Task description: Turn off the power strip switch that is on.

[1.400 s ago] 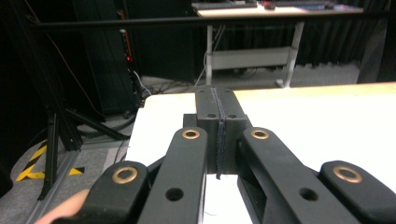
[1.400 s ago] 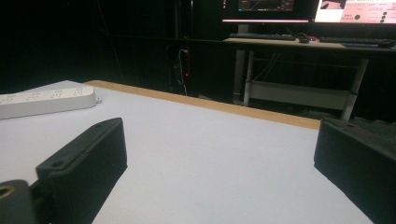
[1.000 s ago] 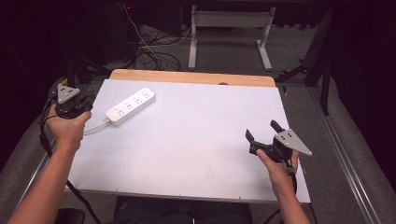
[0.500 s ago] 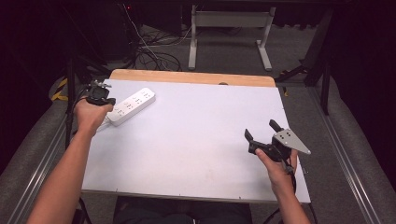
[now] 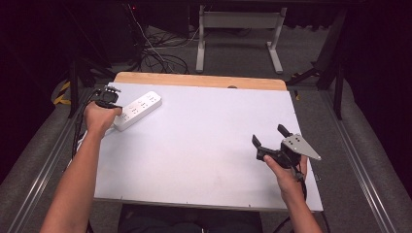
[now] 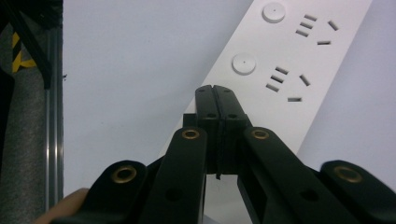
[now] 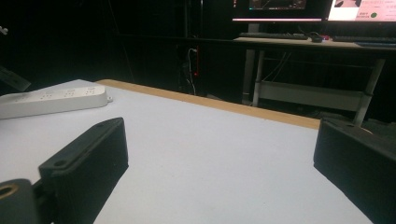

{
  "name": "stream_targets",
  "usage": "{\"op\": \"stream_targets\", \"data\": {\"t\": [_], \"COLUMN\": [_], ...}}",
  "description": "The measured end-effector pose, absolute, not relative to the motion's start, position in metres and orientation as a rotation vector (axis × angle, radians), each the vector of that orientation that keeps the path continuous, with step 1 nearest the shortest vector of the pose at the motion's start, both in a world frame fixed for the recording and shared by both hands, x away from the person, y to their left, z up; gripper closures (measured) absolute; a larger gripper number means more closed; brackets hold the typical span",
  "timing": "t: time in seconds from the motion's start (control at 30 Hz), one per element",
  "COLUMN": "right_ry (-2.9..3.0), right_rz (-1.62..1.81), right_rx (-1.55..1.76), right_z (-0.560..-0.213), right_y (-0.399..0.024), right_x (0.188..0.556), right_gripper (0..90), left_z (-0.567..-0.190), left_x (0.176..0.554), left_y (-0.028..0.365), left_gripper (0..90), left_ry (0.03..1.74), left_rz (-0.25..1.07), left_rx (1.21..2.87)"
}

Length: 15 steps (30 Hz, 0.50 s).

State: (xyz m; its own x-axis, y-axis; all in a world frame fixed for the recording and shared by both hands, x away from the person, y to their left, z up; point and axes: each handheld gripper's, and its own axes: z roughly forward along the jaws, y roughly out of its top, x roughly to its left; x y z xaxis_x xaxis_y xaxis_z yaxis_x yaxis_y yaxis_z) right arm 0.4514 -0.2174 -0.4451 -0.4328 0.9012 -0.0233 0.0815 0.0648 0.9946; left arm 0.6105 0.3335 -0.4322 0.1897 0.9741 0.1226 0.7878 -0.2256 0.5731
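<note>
A white power strip (image 5: pixel 139 109) lies slanted at the table's far left; it also appears in the left gripper view (image 6: pixel 285 70) and the right gripper view (image 7: pixel 51 100). My left gripper (image 5: pixel 108 93) hovers over the strip's near-left end, and its jaws are shut with nothing between them (image 6: pixel 215 89). Its tips point down at the strip's face just short of the nearest round button. My right gripper (image 5: pixel 270 137) is held above the table's near right, jaws wide open and empty (image 7: pixel 219 154).
The white table top (image 5: pixel 209 141) has a wooden strip along its far edge (image 5: pixel 199 80). Metal rails run along both sides. Cables and a desk frame (image 5: pixel 238 39) lie on the floor beyond. A desk with monitors (image 7: pixel 303 28) stands behind.
My left gripper has swung from the table's left edge forward and right, onto the near end of the power strip. The right gripper has hardly moved.
</note>
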Motion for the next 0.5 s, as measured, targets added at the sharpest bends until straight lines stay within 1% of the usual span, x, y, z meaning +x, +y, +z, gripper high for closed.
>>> {"op": "stream_targets", "data": {"t": [0.27, 0.5], "right_ry": [1.63, 1.626], "right_rz": [1.447, 1.451], "right_rx": [1.002, 1.003], "right_z": [-0.4457, -0.4451], "right_y": [-0.2178, -0.2179], "right_x": [0.4523, 0.4512], "right_gripper": [3.5, 3.5], "left_z": [-0.4369, -0.4404], "left_x": [0.6149, 0.6154], "left_y": [0.3332, 0.3343], "left_gripper": [90.0, 90.0], "left_ry": [1.672, 1.656], "left_rz": [0.652, 0.643], "left_rx": [2.089, 2.089]}}
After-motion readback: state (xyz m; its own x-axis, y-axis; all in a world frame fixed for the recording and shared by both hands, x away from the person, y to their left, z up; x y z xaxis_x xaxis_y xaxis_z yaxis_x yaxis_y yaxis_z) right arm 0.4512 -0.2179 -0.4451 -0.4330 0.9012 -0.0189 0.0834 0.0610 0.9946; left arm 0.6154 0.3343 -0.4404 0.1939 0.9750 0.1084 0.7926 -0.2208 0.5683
